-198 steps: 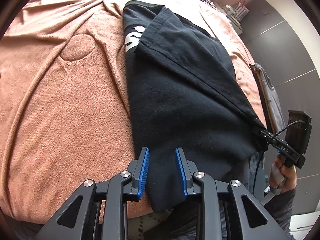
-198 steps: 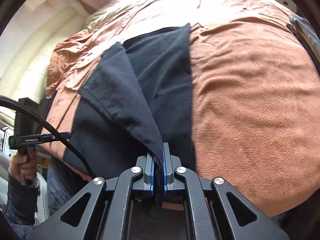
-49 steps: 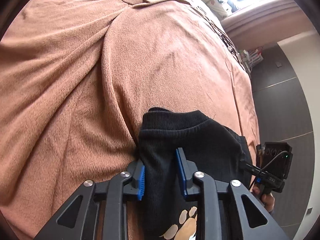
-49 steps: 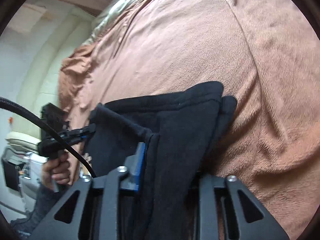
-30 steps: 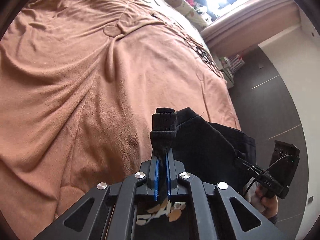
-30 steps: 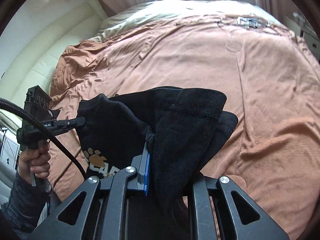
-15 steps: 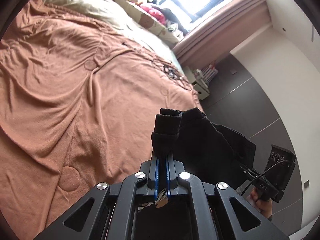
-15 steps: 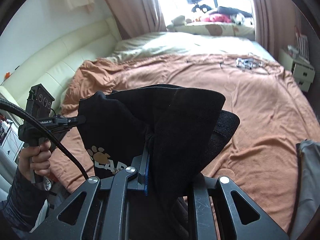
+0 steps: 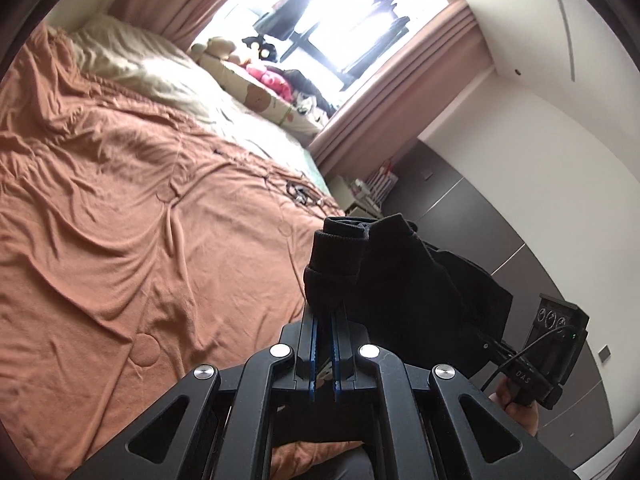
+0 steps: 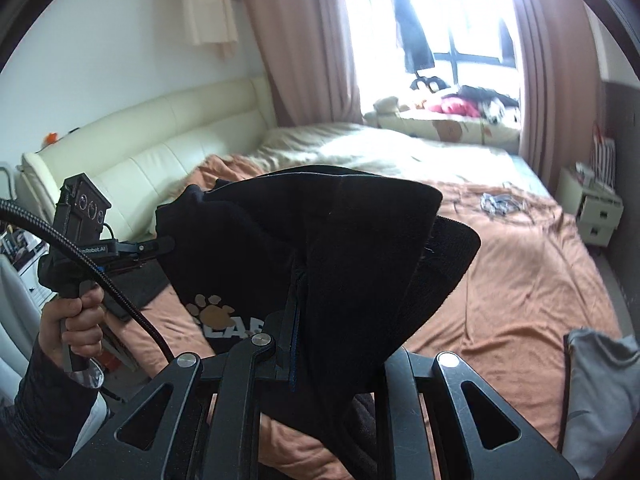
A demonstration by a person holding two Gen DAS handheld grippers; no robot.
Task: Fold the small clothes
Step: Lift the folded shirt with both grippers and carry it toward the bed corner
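A folded black garment [image 9: 404, 276] with a tan paw print [image 10: 212, 312] hangs in the air above the bed, held at both ends. My left gripper [image 9: 325, 312] is shut on a thick rolled fold of it. In the right wrist view that gripper [image 10: 160, 246] pinches the garment's far left corner, with a hand [image 10: 76, 328] on its handle. My right gripper [image 10: 328, 320] is shut on the garment [image 10: 320, 232], which drapes over it and hides the right finger; only the left blue pad [image 10: 295, 320] shows.
Below lies the bed's rust-brown blanket [image 9: 120, 208], with a cream sheet [image 10: 380, 148] toward the window. A grey garment [image 10: 596, 392] lies at the bed's near right edge. A white nightstand [image 10: 596, 224], a cream padded headboard [image 10: 160, 152] and dark cabinet doors [image 9: 460, 208] surround the bed.
Both grippers have risen with the black garment, lifting it off the blanket. The views have tilted up, so the window and walls now show. Both grips stay as before.
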